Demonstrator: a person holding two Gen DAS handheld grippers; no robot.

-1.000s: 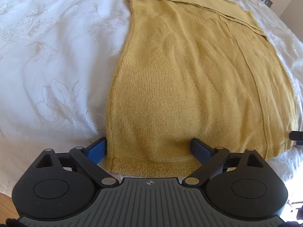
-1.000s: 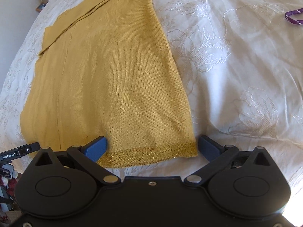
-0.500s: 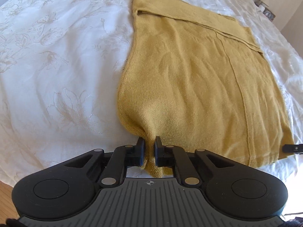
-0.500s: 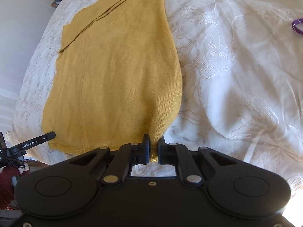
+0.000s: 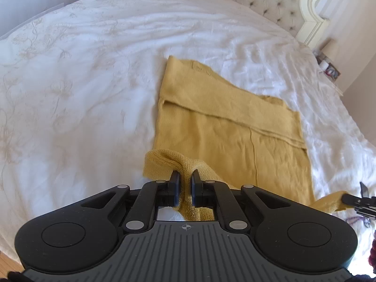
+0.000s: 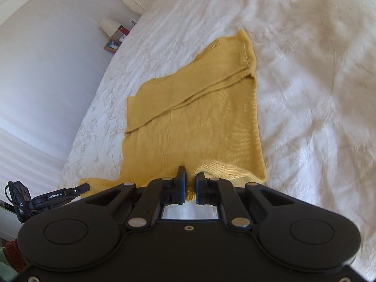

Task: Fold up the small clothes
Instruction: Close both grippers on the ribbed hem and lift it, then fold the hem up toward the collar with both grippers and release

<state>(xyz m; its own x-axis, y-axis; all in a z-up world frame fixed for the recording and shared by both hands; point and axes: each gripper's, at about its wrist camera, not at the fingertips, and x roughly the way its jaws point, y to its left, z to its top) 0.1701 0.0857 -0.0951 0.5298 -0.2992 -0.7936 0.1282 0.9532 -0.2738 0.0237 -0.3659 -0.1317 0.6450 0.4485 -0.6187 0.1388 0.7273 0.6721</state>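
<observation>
On the bed (image 5: pixel 94 75) the yellow sweater (image 5: pixel 230 136) lies ahead of both tools, left tool (image 5: pixel 185 188) and right tool (image 6: pixel 190 188) each clamped on its lifted hem (corners raised), so next carry it forward evenly.

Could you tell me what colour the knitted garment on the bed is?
Mustard yellow garment, clearest in the left wrist view.

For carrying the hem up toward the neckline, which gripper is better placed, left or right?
Neither clearly; it looks like a two-handed step. The left gripper and the right gripper are each shut on a hem corner of the yellow sweater, lifted off the bed, with flat fabric ahead of both.
</observation>
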